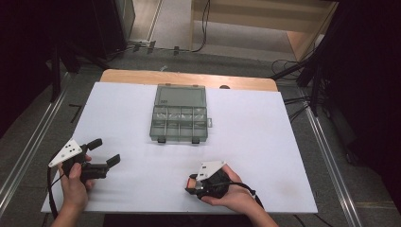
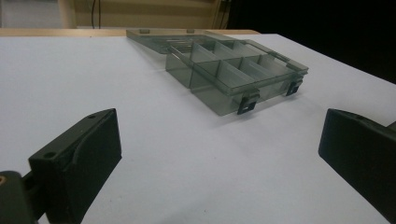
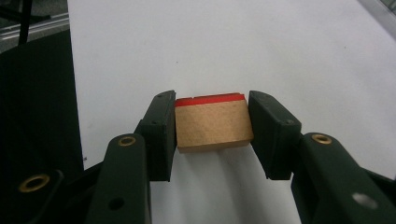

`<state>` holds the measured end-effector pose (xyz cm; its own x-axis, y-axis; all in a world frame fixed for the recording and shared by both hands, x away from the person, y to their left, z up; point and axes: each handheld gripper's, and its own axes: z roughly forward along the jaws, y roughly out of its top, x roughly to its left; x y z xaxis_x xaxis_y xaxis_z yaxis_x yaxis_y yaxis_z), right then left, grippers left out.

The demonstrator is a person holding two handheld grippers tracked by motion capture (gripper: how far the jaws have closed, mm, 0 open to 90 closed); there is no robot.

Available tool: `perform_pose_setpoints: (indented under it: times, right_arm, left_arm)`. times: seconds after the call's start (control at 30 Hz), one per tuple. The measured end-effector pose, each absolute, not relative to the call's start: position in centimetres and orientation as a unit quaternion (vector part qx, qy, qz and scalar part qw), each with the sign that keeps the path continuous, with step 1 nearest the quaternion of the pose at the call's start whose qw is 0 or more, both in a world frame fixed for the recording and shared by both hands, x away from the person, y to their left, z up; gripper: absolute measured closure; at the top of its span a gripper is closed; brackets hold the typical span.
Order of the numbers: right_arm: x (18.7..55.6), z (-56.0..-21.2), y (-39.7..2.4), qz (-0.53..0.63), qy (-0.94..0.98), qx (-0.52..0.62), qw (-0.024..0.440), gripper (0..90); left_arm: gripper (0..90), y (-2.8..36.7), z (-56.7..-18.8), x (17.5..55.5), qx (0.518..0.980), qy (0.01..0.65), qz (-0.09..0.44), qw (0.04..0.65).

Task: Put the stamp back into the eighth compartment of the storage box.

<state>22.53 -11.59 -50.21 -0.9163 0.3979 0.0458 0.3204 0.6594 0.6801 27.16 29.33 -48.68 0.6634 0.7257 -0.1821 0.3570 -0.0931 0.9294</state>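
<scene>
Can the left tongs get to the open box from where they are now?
Probably yes. The left tongs are open and hold nothing, and bare white table lies between them and the box, whose lid lies back.

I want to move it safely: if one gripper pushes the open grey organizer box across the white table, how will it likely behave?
The organizer box looks like thin translucent plastic with bare compartments, so probably light and stiff. It lies low and flat on the white table, so it should slide, not tip. Its opened lid may swing or flex if pushed there.
</scene>
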Motion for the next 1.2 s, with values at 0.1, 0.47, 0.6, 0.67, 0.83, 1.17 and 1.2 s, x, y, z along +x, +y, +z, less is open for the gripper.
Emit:
perform_pose_setpoints:
  times: [0.1,0.47,0.6,0.67,0.83,1.17,1.2]
  right_arm:
    - [22.6,-50.1,-11.6,0.365,0.908,0.200,0.054,52.5]
    - [22.8,-49.7,-11.9,0.371,0.904,0.205,0.054,52.5]
    - [22.8,-49.5,-12.0,0.372,0.903,0.209,0.055,52.5]
    - [22.9,-49.4,-12.0,0.374,0.902,0.210,0.053,52.6]
    - [23.1,-49.2,-12.1,0.377,0.900,0.213,0.049,52.6]
    - [23.5,-48.9,-12.1,0.379,0.896,0.226,0.051,52.7]
    - [23.6,-48.9,-12.1,0.379,0.895,0.227,0.051,52.7]
  left_arm:
    - [0.0,29.2,-48.6,27.1,0.719,0.375,0.164,0.562]
    - [0.0,29.0,-48.5,27.0,0.718,0.374,0.162,0.565]
    - [0.0,29.1,-48.4,27.0,0.716,0.375,0.159,0.567]
    - [0.0,29.1,-48.4,27.0,0.715,0.374,0.159,0.569]
    - [0.0,29.1,-48.3,27.0,0.713,0.375,0.160,0.570]
    - [0.0,28.9,-48.3,27.0,0.715,0.372,0.160,0.570]
    - [0.0,28.8,-48.3,26.9,0.716,0.372,0.159,0.569]
